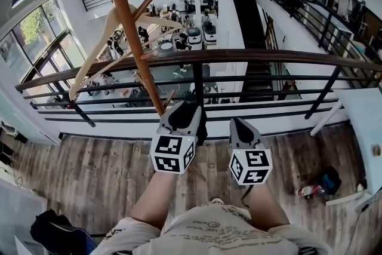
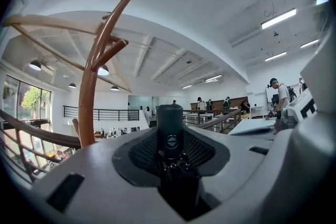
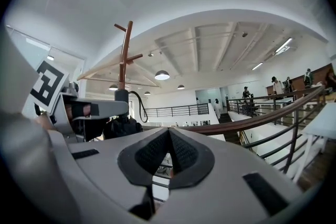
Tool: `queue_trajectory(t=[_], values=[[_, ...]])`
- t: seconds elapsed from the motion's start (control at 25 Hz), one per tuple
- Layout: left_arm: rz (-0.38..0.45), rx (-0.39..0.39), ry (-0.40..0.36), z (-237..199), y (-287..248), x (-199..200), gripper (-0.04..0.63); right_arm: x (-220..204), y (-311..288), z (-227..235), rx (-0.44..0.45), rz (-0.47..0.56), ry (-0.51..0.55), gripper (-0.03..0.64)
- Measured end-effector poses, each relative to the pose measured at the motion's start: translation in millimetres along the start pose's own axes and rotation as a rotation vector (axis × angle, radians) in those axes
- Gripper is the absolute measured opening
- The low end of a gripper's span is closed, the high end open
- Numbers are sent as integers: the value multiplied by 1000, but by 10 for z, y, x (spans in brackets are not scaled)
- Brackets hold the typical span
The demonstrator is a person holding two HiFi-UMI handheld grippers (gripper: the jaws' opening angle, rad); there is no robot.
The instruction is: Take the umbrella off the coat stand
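Observation:
The wooden coat stand (image 1: 128,27) rises at the left, just in front of the balcony rail. My left gripper (image 1: 184,109) is shut on the black folded umbrella (image 1: 190,119) beside the lower part of the pole. In the left gripper view the umbrella's handle (image 2: 169,131) stands upright between the pads, with the stand's pole (image 2: 89,102) apart to the left. My right gripper (image 1: 236,123) is level beside it, jaws together with nothing in them (image 3: 169,132). Its view shows the left gripper (image 3: 89,110) holding the umbrella (image 3: 121,126), the stand (image 3: 124,60) behind.
A wooden handrail over black bars (image 1: 250,57) runs across right ahead, with a drop to the floor below. Wooden hangers (image 1: 107,39) hang on the stand. A white table (image 1: 364,110) is at the right, a black bag (image 1: 54,230) on the floor at lower left.

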State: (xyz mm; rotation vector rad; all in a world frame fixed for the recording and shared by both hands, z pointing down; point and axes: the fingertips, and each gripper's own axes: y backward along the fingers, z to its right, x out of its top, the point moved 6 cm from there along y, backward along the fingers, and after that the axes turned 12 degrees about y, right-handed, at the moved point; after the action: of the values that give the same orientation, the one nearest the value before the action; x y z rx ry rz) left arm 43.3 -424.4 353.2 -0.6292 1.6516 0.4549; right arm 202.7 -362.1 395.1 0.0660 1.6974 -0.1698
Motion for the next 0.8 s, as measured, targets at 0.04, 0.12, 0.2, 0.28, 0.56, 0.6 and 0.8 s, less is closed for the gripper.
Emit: queue_trajectory(t=[0.04,0.12,0.2,0.28,0.56,0.6,0.8], values=[[-6,0,0,-1,16,-56,146,-5,14,2,-1,0,1,2],[-17,1,1,-8,50,-147,145,-6,36,-11,4,2,5,2],[-30,4,3,-28,72,-200,146,5,35,-38,14,4,11,2],[-37,6,5,-58,81,-230,145,12,10,-65,20,4,17,2],[-37,12,4,-50,185,-212,145,63,37,-120,29,11,25,2],[-37,12,2,-46,204,-198,145,70,41,-132,31,10,25,2],[-24,11,4,-59,237,-154,145,76,18,-176,42,8,28,2]])
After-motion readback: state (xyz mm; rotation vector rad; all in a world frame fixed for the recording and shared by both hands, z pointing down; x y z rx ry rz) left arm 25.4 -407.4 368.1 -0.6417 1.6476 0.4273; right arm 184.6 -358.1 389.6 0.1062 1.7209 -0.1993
